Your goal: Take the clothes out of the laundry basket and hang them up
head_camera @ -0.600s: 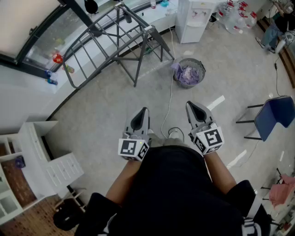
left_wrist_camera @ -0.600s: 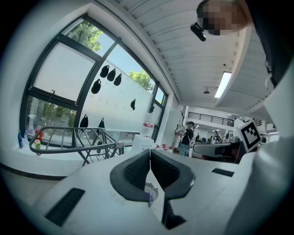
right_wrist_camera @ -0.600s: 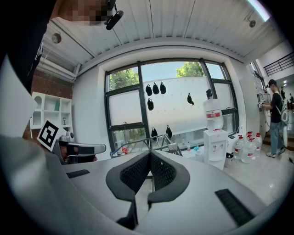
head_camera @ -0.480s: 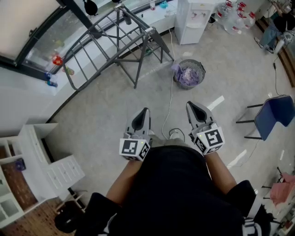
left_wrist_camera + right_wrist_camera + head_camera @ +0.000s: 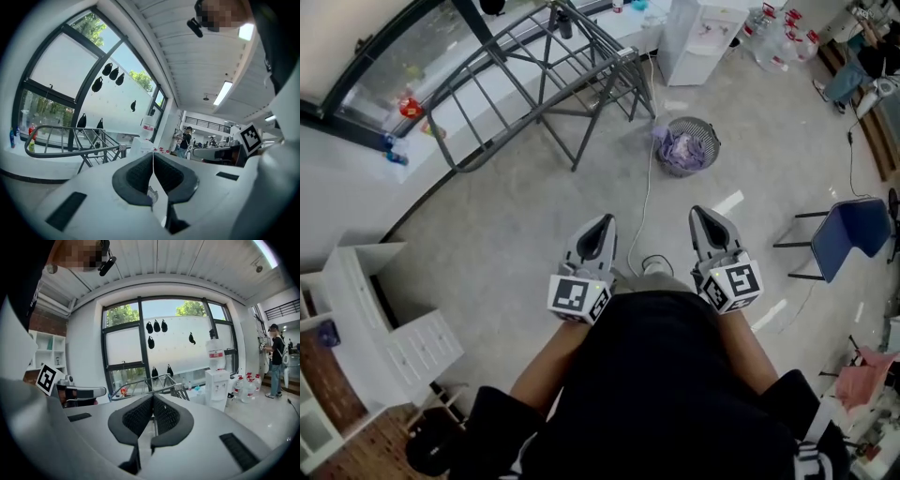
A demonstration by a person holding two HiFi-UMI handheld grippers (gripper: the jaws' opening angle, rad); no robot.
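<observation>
Both grippers are held close in front of the person, side by side and pointing slightly down. The left gripper point(image 5: 600, 230) has its jaws pressed together with nothing between them, and the right gripper point(image 5: 707, 223) is the same, closed and empty. Ahead on the floor stands the laundry basket point(image 5: 706, 132) with purple clothes point(image 5: 680, 150) inside. The grey drying rack point(image 5: 546, 86) is near it, by the window.

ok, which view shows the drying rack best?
Head view: the drying rack shows from above, nearly whole, by the window. Left gripper view shows the rack side-on, at the left. Right gripper view shows only its upper rails, small and distant.
</observation>
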